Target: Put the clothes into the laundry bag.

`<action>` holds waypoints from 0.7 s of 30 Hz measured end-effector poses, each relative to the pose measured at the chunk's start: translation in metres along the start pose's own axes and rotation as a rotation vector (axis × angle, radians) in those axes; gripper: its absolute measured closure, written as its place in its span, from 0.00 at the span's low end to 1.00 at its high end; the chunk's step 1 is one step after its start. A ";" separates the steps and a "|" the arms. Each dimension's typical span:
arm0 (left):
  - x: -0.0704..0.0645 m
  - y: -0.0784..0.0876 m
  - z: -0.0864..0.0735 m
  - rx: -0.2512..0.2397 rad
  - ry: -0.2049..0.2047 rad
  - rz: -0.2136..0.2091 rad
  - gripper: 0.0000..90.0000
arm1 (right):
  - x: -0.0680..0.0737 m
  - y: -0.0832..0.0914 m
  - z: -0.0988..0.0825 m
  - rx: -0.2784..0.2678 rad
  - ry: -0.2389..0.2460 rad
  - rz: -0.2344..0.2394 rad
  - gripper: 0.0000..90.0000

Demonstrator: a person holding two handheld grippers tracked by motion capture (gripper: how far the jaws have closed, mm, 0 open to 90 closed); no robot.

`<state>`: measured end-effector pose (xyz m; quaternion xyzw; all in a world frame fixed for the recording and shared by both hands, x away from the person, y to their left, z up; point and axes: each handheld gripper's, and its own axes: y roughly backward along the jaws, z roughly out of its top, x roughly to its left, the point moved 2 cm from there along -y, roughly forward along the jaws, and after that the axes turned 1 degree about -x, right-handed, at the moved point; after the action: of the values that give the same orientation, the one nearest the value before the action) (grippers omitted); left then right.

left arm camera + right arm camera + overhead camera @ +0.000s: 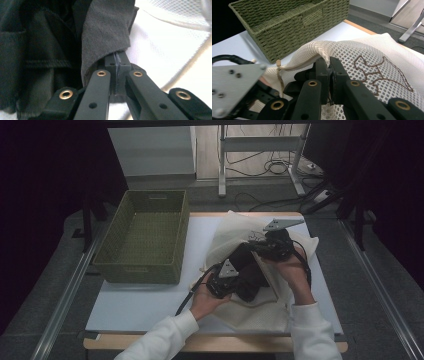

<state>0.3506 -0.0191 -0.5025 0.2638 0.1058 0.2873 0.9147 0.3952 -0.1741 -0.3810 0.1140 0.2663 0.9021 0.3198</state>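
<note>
A black garment [251,282] lies half inside a cream mesh bag [235,232] on the white table [145,300]. My left gripper [239,270] is at the garment's near left side. In the left gripper view that gripper [117,61] is shut on an edge of the dark cloth [105,32], with the bag's white mesh [165,45] behind it. My right gripper [261,249] sits at the bag's mouth, just beyond the garment. Seen in the right gripper view, it [329,63] is shut on the bag's rim [312,53], holding it raised. A brown embroidered outline [382,75] marks the mesh.
A green woven basket [145,237] stands on the table's left half, close to the bag, and appears again in the right gripper view [287,22]. Bare tabletop lies in front of the basket. Desk legs and cables [270,167] are on the floor beyond the table.
</note>
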 end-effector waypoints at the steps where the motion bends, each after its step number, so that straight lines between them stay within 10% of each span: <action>1: 0.003 -0.004 0.000 0.012 0.006 0.005 1.00 | 0.000 0.000 0.000 0.001 0.000 -0.001 0.96; 21: 0.020 -0.042 0.001 0.078 -0.027 0.113 1.00 | 0.001 0.001 0.001 -0.008 0.000 0.001 0.96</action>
<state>0.3869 -0.0366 -0.5256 0.3086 0.0893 0.3306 0.8874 0.3941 -0.1735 -0.3793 0.1129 0.2626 0.9033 0.3200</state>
